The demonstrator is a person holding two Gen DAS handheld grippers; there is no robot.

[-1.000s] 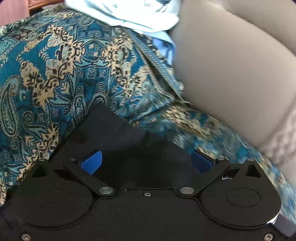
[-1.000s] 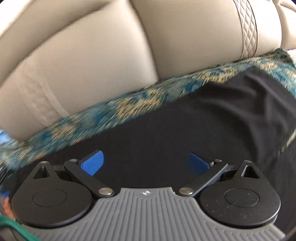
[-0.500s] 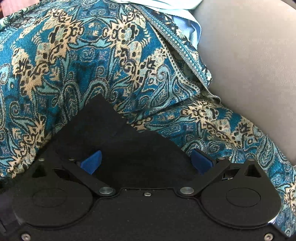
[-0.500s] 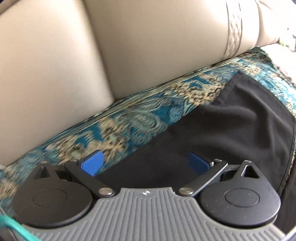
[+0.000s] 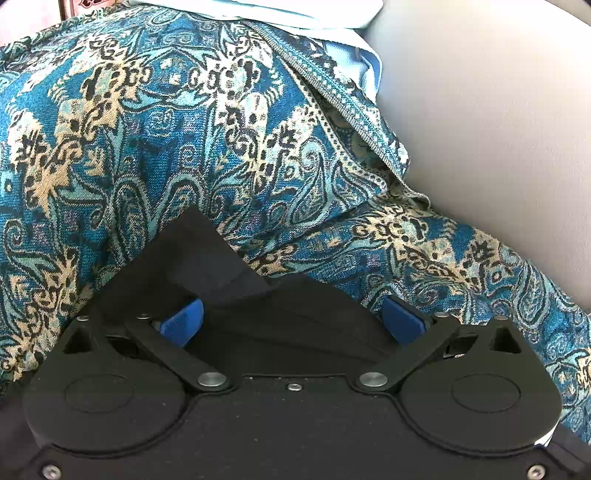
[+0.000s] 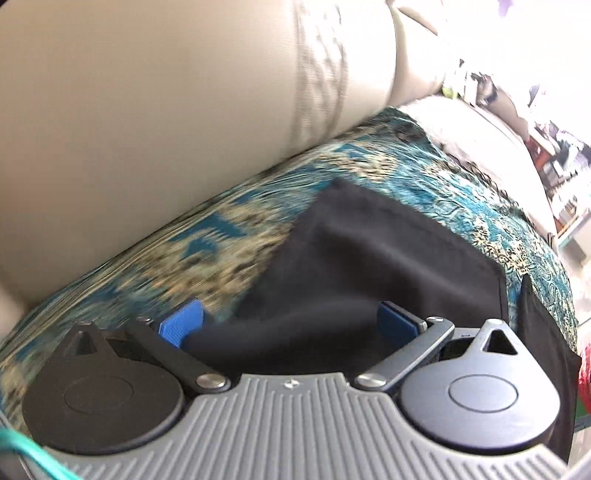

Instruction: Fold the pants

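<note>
Black pants (image 5: 236, 280) on a teal patterned throw (image 5: 147, 140)
Both the left gripper (image 5: 291, 321) and the right gripper (image 6: 290, 321) are spread wide, fabric lying between their blue pads.

Pants (image 5: 207, 258) lying near you on the patterned throw (image 5: 155, 140), a corner reaching far-left; sofa backrest (image 5: 498, 122) right of the throw; folded cloth (image 5: 295, 14) at its far edge; from your right gripper (image 6: 291, 325), pants (image 6: 369, 258) right, backrest (image 6: 166, 110) behind

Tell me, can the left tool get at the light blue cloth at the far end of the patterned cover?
Probably yes. The left tool is open, with black pants between its fingers, and only patterned cover lies before the light blue cloth.
</note>
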